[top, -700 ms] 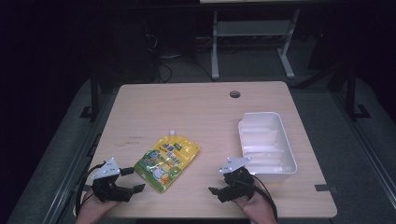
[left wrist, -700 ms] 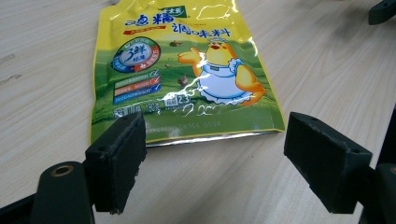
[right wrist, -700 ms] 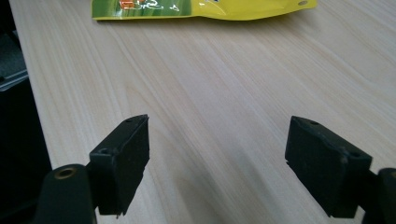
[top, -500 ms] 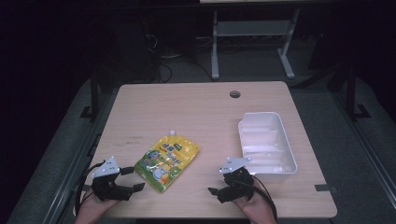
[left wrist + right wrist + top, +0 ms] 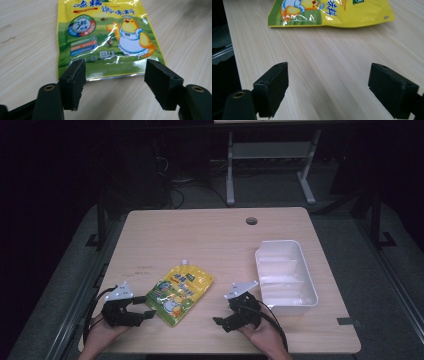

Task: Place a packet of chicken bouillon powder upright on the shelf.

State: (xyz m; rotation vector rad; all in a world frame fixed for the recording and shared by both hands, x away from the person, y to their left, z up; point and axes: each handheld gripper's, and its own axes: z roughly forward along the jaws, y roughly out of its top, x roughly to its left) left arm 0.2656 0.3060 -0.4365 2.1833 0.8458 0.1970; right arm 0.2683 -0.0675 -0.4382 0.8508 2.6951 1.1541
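A yellow-green spouted pouch (image 5: 180, 290) with a cartoon chick lies flat on the wooden table (image 5: 200, 235), near the front left. My left gripper (image 5: 145, 309) rests just left of it, open. In the left gripper view the pouch (image 5: 105, 42) has its bottom edge right at the jaw tips, and nothing is pinched in the left gripper (image 5: 117, 82). My right gripper (image 5: 221, 324) sits to the right of the pouch, open and pointing toward it. In the right gripper view the pouch (image 5: 329, 12) lies well ahead, with bare wood under the right gripper (image 5: 329, 85).
A white rectangular plastic tray (image 5: 310, 285) stands empty at the table's right side, just beyond my right hand. A round cable hole (image 5: 251, 221) sits near the far edge. A metal stand and cables are on the dark floor behind the table.
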